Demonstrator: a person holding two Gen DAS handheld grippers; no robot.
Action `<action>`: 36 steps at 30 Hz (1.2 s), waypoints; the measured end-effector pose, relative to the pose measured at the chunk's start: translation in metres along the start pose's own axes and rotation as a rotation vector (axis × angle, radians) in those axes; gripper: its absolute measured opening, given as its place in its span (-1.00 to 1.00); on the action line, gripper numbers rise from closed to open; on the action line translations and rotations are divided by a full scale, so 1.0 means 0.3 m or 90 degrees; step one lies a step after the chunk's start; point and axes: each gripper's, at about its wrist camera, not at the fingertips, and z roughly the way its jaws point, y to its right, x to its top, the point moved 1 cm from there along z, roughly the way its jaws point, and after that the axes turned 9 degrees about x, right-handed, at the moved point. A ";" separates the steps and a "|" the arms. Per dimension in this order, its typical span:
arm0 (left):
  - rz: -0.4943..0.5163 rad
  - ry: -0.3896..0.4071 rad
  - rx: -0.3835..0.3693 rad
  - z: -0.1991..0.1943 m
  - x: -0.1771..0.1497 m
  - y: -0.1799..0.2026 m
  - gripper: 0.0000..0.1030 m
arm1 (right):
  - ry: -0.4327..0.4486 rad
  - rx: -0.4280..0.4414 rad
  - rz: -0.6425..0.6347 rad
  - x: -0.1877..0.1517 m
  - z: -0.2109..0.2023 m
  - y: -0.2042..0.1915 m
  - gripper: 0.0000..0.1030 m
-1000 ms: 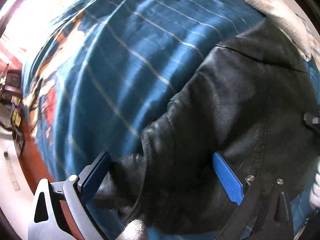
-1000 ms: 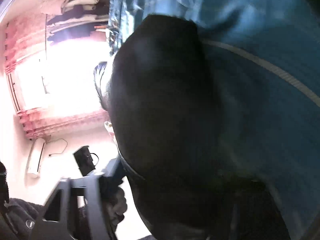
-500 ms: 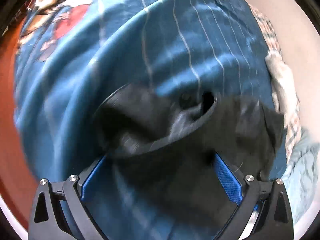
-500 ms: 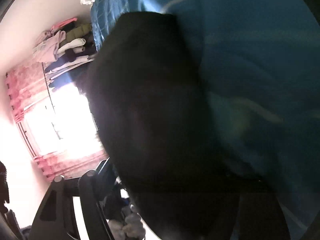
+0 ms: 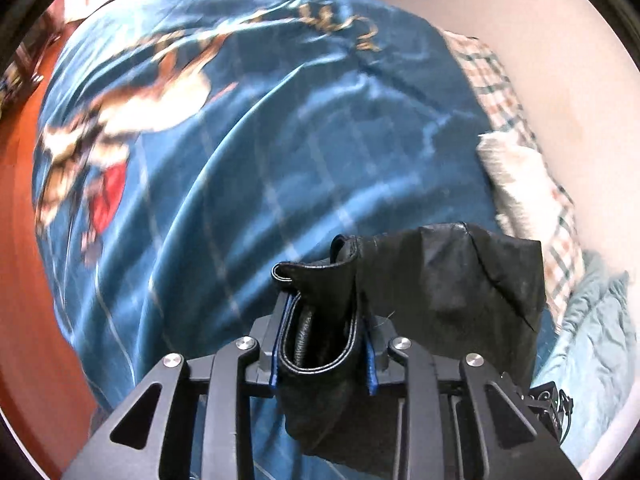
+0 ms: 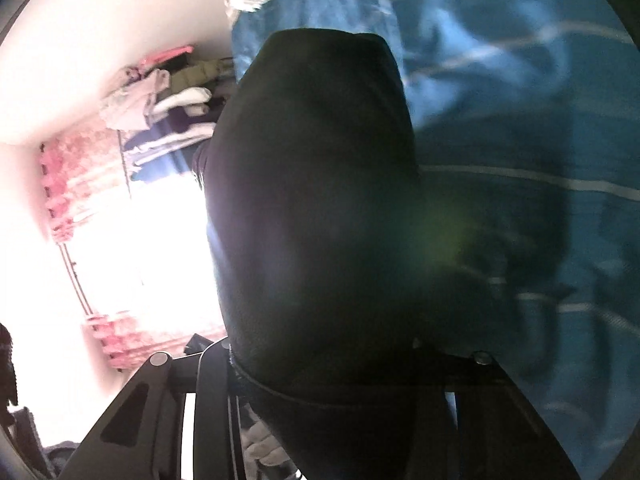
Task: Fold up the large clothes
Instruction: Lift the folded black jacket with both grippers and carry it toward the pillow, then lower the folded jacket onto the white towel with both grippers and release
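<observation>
A black garment (image 5: 448, 280) hangs over a bed with a blue blanket (image 5: 260, 168). My left gripper (image 5: 324, 340) is shut on a folded hem of the black garment, pinched between its blue pads (image 5: 370, 364), and holds it above the blanket. In the right wrist view the black garment (image 6: 320, 208) fills the middle and covers my right gripper (image 6: 324, 376). Its fingertips are hidden under the cloth, which drapes out from between the two arms. The blue blanket (image 6: 520, 120) lies to the right.
A plaid pillow (image 5: 516, 128) and a white knitted cloth (image 5: 516, 176) lie at the bed's right edge by the pale wall. Red-brown floor (image 5: 24, 280) shows left of the bed. Hanging clothes (image 6: 160, 104) and a bright window with pink curtains (image 6: 120, 248) show in the right view.
My left gripper has closed from wide open onto the garment's hem and lifted it off the blanket. The right gripper has risen too, with the garment still draped over it.
</observation>
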 end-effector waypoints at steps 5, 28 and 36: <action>0.055 -0.012 -0.058 -0.048 0.178 0.147 -0.50 | 0.054 0.017 -0.017 0.053 -0.033 -0.213 -0.22; 0.225 0.025 -0.262 0.344 0.855 1.351 -0.50 | 0.207 0.116 -0.104 1.347 -0.275 -0.695 -0.23; 0.303 -0.014 -0.209 0.774 0.818 1.473 -0.29 | 0.170 0.070 -0.076 1.667 -0.349 -0.485 -0.14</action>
